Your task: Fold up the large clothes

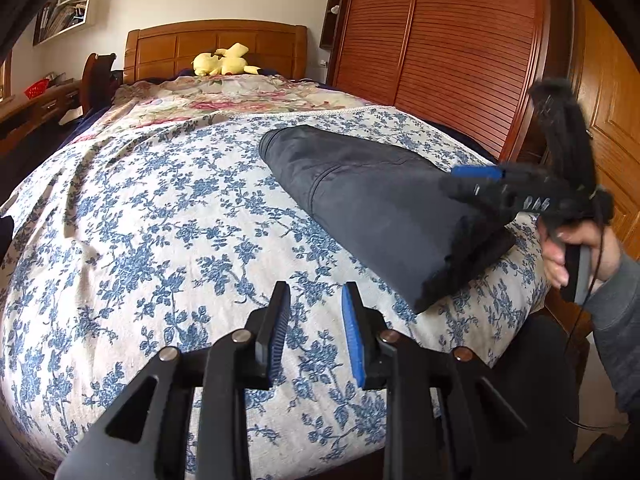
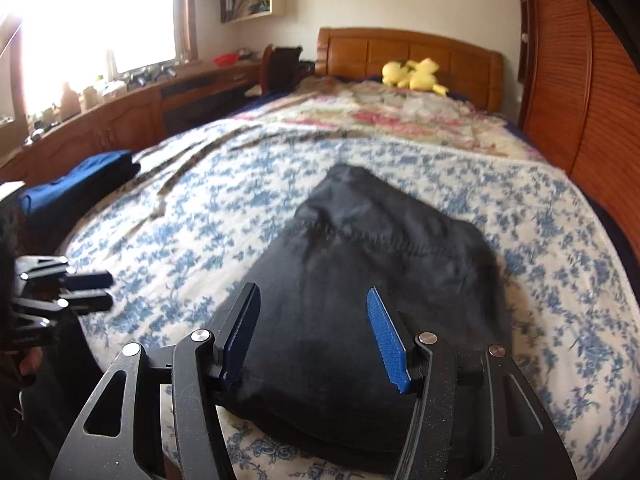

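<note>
No readable writing shows. Folded dark matte trousers (image 2: pixel 360 280) with a stitched seam lie on the blue-floral bedspread (image 1: pixel 160 220); left tongs (image 1: pixel 316 320) and right tongs (image 2: pixel 316 332) are released, the trousers at the left tongs' 2 o'clock.

Folded garment (image 2: pixel 372 280) on bed (image 2: pixel 560 220), plush toy (image 2: pixel 412 74) behind.

No readable text in either view.

You'll find no label, brand, number or sign to read: the books on the wall shelf (image 2: pixel 250 0) are too small and blurred to show titles, and the pale marks on the right hand-held gripper (image 1: pixel 476 172) in the left view are blurred beyond reading.
</note>
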Available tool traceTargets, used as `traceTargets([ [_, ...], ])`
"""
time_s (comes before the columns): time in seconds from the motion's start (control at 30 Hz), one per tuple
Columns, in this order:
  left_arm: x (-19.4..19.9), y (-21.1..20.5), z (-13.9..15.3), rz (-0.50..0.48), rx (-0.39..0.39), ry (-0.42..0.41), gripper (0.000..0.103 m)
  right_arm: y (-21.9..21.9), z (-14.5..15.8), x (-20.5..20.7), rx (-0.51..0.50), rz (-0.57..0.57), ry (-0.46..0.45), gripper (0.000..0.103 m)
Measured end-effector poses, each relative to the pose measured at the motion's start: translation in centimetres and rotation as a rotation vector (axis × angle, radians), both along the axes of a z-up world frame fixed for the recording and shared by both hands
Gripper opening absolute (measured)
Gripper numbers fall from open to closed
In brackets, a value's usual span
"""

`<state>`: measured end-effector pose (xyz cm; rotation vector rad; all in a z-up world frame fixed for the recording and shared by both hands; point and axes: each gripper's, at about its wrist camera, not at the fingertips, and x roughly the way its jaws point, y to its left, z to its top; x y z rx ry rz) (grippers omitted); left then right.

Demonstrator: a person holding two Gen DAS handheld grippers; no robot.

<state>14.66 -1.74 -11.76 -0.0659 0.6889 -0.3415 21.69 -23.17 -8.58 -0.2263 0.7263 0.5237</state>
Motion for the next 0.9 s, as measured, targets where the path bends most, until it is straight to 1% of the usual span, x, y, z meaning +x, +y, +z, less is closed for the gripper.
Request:
traceTargets([
  [0.03, 0.1, 0.1, -0.1, 0.001, -0.002, 0.001, 0.025, -0.2, -1.3, 0.2, -0.021, -0.006, 0.023, 0.058],
  [0.1, 0.4, 0.4, -0.4, 0.002, -0.009, 0.005, 0.025, -0.7, -3.8, 0.6, -0.028, -0.008, 0.089, 0.058],
  [0.17, 0.9, 0.4, -0.7, -0.006, -0.017, 0.012, 0.027, -1.2, -5.1, 0.4, -0.021, 0.005, 0.117, 0.057],
  [0.3, 2.0, 0.0, -0.6, -0.037, -0.003, 0.011, 0.029, -1.3, -4.6, -0.1, -0.035, -0.001, 0.114, 0.057],
  [0.43, 3.3, -0.4, -0.1, -0.054, 0.01, -0.001, 0.036, -2.1, -3.2, -0.8, -0.039, -0.022, 0.089, 0.057],
  [0.57, 5.2, -1.2, 0.3, -0.077, 0.029, -0.008, 0.038, -4.9, -1.2, -1.8, -0.043, -0.08, 0.038, 0.057],
  [0.63, 6.2, -1.6, 0.4, -0.087, 0.034, -0.01, 0.039, -6.7, -0.7, -2.0, -0.064, -0.125, 0.022, 0.057],
  [0.73, 8.3, -2.2, 0.5, -0.103, 0.039, -0.006, 0.04, -9.1, -1.0, -1.8, -0.104, -0.197, 0.019, 0.057],
  [0.83, 10.5, -3.0, 0.6, -0.114, 0.05, -0.002, 0.042, -11.0, -2.6, -1.1, -0.116, -0.251, 0.058, 0.057],
  [0.9, 11.9, -3.5, 0.5, -0.117, 0.056, 0.002, 0.043, -11.6, -3.8, -0.9, -0.118, -0.262, 0.089, 0.057],
])
